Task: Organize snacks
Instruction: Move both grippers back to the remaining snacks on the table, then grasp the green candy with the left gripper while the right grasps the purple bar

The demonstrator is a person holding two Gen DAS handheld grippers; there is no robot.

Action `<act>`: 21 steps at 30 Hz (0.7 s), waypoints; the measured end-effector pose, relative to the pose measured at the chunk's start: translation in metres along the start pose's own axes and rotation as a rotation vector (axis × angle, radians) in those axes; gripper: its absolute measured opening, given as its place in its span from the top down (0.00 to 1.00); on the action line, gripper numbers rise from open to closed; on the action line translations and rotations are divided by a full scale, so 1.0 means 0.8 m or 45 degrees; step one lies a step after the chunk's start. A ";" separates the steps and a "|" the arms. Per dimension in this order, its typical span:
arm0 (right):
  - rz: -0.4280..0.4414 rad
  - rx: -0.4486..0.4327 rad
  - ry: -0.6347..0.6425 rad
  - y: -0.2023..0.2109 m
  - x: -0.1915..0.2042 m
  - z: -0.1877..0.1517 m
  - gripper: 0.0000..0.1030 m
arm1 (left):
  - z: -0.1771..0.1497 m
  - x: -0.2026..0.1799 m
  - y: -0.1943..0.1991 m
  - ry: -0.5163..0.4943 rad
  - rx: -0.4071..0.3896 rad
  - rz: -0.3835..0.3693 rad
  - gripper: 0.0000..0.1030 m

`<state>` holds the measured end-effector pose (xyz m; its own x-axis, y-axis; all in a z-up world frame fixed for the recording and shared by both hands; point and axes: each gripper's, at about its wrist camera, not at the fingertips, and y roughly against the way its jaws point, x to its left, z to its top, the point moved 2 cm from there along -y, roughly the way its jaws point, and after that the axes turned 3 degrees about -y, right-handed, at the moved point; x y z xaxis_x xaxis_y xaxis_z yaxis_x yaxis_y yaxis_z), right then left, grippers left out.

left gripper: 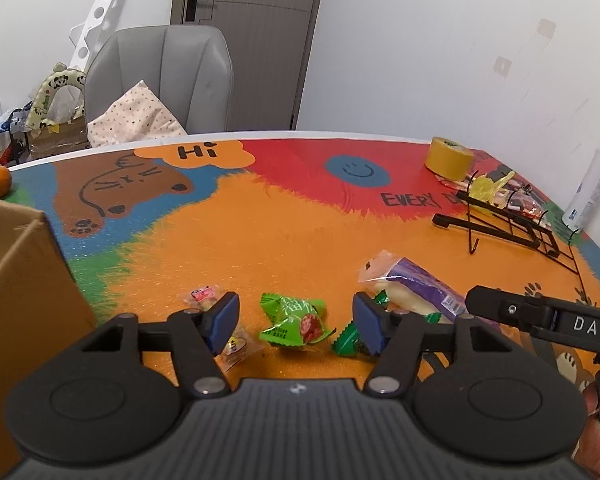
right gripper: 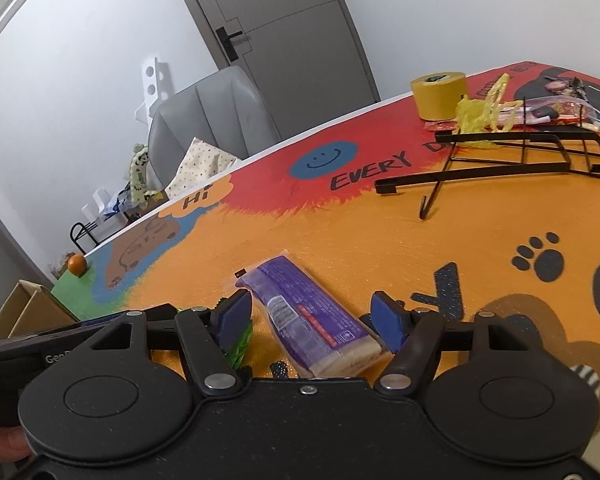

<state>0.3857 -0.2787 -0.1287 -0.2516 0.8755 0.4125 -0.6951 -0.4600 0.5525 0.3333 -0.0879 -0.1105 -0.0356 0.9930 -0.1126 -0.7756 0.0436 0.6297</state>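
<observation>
Both tongs gape wide, empty: left tongs [left gripper: 296,320] around a crinkled green packet [left gripper: 296,319], right tongs [right gripper: 314,318] around a purple-wrapped sandwich [right gripper: 314,320].

I see even, soft indoor light in both views, faint shadows on the colourful printed desk [left gripper: 284,232], strong fisheye bending and dark corners, slight softness throughout.
</observation>
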 end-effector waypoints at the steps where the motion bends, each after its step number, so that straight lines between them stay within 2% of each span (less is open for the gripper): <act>1: 0.001 0.004 0.004 -0.002 0.000 0.000 0.34 | 0.000 0.000 -0.004 0.001 0.007 -0.002 0.40; 6: -0.007 0.031 0.029 -0.012 0.002 -0.003 0.34 | -0.002 -0.003 -0.019 -0.001 0.028 -0.007 0.40; 11: 0.004 0.053 0.042 -0.017 0.003 -0.007 0.34 | -0.009 -0.004 -0.031 0.008 0.070 -0.022 0.53; 15: 0.005 0.067 0.048 -0.018 0.002 -0.011 0.35 | -0.010 -0.004 -0.032 0.012 0.067 -0.018 0.59; 19: 0.002 0.067 0.054 -0.011 0.000 -0.016 0.37 | -0.012 -0.004 -0.029 0.012 0.058 -0.012 0.61; 21: -0.002 0.065 0.056 -0.007 0.000 -0.019 0.40 | -0.013 -0.005 -0.027 0.007 0.055 -0.016 0.65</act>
<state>0.3797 -0.2740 -0.1430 -0.2803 0.8814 0.3801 -0.6604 -0.4645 0.5901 0.3437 -0.0941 -0.1315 -0.0295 0.9918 -0.1246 -0.7481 0.0608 0.6608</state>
